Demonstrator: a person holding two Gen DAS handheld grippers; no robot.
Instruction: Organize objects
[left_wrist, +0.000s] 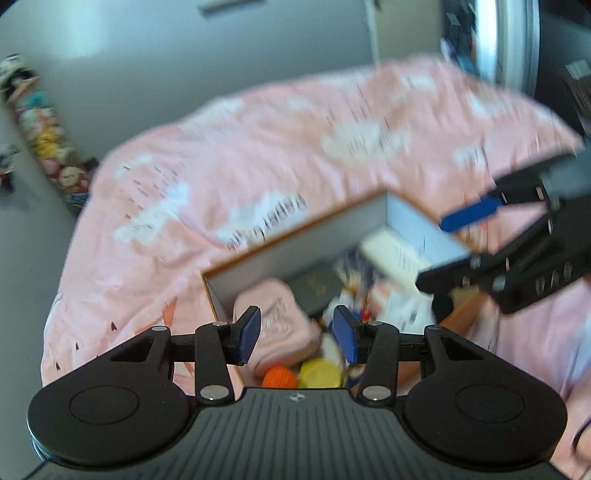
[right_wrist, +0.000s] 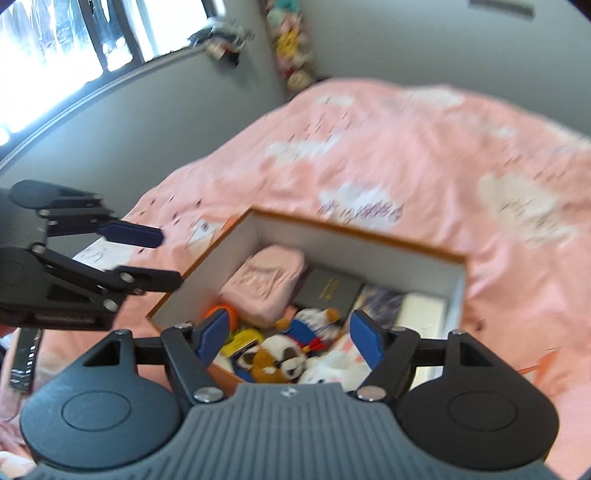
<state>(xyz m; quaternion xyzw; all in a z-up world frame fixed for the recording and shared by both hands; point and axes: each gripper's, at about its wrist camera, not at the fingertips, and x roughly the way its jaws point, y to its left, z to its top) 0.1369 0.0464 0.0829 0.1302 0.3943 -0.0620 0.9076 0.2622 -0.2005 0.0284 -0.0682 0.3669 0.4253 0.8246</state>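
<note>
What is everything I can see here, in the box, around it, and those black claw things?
box: one, orange outside, white inside, on the bed
pouch: one, pink, in the box's far corner
dark case: one, black with gold print, beside the pouch
plush toys: several, brown, white, blue, near end of the box
orange ball: one, in the box
bedcover: one, pink with white patches
left gripper: black, blue pads, open, empty
right gripper: same, open, empty

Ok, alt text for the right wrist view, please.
An open box packed with plush toys, a pink pouch and a dark book sits on a pink bedspread. The right claw hovers open above; the left claw at left is empty.
</note>
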